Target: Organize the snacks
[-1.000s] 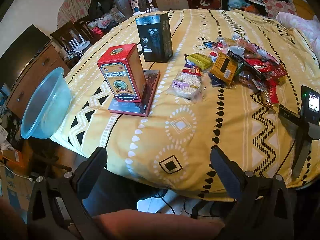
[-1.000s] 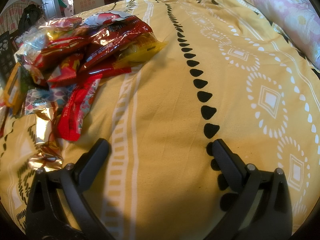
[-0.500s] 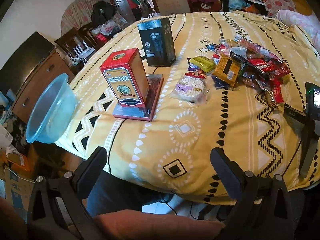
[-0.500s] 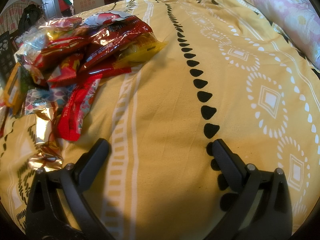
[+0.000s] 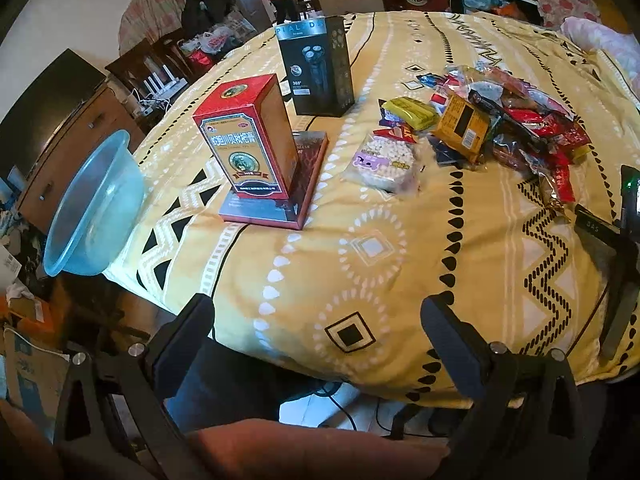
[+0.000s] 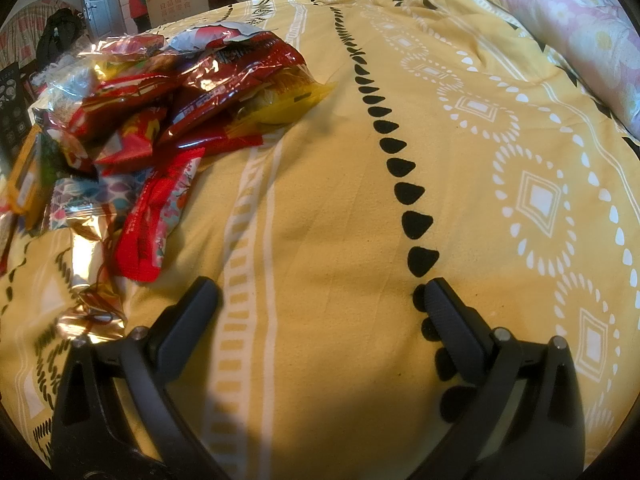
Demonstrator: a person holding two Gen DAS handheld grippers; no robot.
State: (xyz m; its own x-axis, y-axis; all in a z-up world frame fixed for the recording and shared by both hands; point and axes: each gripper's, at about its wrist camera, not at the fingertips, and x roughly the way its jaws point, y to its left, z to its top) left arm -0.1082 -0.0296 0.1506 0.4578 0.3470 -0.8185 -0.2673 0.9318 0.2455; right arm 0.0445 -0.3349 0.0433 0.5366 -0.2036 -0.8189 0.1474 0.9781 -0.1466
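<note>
Left gripper [image 5: 316,316] held off worktop [image 5: 400,264] edge, jaws wide, nothing gripped. Right gripper [image 6: 320,300] rested low over cloth, jaws wide, nothing gripped. Snack pile [image 6: 168,100] heaped ahead-left of right gripper, untouched.

Two upright boxes are standing on the yellow cloth [image 5: 372,240]: one red box [image 5: 250,136] and one black box [image 5: 316,66]. One flat box [image 5: 280,184] is lying under the red one. One blue plastic basin [image 5: 94,204] is sitting at the table's left edge. One clear bag of white puffs [image 5: 386,160], one yellow-green packet [image 5: 414,110] and one orange packet [image 5: 462,124] are lying singly. The rest of the snacks are forming one heap [image 6: 168,92], its wrappers overlapping too much for counting
</note>
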